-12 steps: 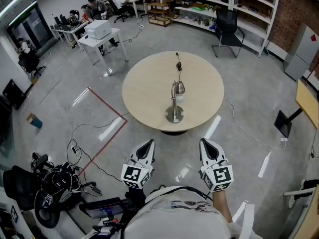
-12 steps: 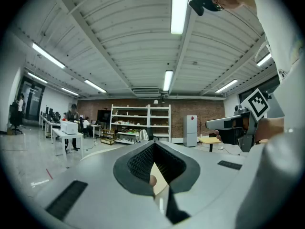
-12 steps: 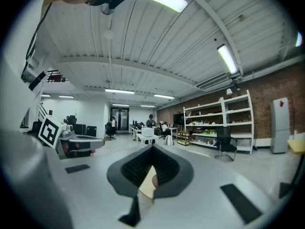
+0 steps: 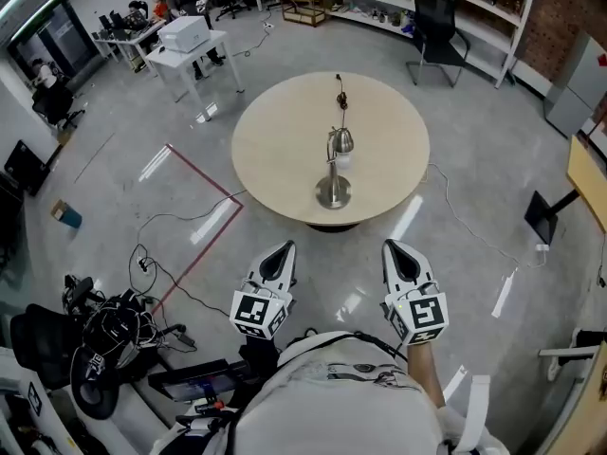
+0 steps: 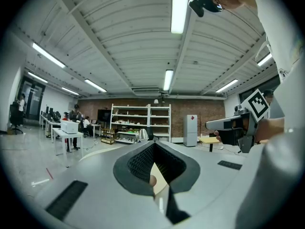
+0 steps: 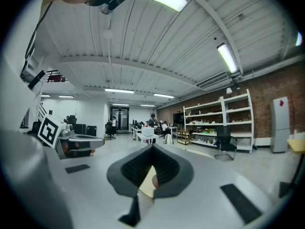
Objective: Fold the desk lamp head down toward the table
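Brushed-metal desk lamp [image 4: 334, 169] is noted upright near the middle of the pale wooden round table [image 4: 270, 150], somewhat toward the near edge. Its dome-shaped lamp head [image 4: 340, 141] is carried on a slim stem over a round metal base [image 4: 333, 193]. A black cord [image 4: 339, 102] is laid on the tabletop beyond it.

Left gripper [image 4: 278, 254] and right gripper [image 4: 399, 251] are held level, side by side, well short of the table. Each pair of jaws is closed tip to tip with nothing between, as both gripper views confirm.

Handling, as judged: rigid metal, smooth and probably slippery; base likely weighted, hinge likely stiff. The head is best taken at its neck or rim by one gripper, with the base pinned by the other so the lamp is not tipped or slid.

Room: the tabletop is bare round the lamp, so the head can be swung down on any side, with the cord kept clear. Open floor is to be crossed first; a white cable [image 4: 465, 235] is noted at the right.
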`<state>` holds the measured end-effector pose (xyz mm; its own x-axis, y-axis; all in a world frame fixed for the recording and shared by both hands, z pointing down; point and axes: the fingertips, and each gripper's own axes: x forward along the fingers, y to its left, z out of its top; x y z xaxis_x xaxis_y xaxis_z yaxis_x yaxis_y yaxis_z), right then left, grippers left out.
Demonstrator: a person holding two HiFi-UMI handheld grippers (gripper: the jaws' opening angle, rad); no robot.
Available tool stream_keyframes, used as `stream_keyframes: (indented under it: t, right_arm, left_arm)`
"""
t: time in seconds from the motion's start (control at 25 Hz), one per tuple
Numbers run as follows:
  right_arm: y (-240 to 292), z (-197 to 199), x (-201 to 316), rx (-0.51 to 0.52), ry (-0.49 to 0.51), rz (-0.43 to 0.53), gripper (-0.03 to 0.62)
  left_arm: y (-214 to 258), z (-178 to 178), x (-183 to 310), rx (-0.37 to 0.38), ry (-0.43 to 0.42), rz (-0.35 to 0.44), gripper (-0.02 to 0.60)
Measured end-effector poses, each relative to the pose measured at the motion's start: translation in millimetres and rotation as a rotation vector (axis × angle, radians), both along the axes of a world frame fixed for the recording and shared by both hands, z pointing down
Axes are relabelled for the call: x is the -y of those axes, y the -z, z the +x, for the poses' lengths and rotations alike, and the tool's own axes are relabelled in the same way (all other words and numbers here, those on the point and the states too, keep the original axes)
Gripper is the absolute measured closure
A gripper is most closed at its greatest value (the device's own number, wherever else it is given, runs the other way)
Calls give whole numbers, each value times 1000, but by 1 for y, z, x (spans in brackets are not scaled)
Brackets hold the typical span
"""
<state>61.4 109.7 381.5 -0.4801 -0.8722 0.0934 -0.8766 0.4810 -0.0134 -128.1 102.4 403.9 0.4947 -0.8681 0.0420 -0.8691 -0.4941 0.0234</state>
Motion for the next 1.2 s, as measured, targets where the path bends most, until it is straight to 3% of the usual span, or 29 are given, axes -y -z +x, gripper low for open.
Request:
stream_keyframes:
  t: [1.2]
  right_arm:
    - [-12, 22, 23, 69, -24, -15, 592]
  left_arm:
    - [-3, 29, 30, 36, 73, -22, 581]
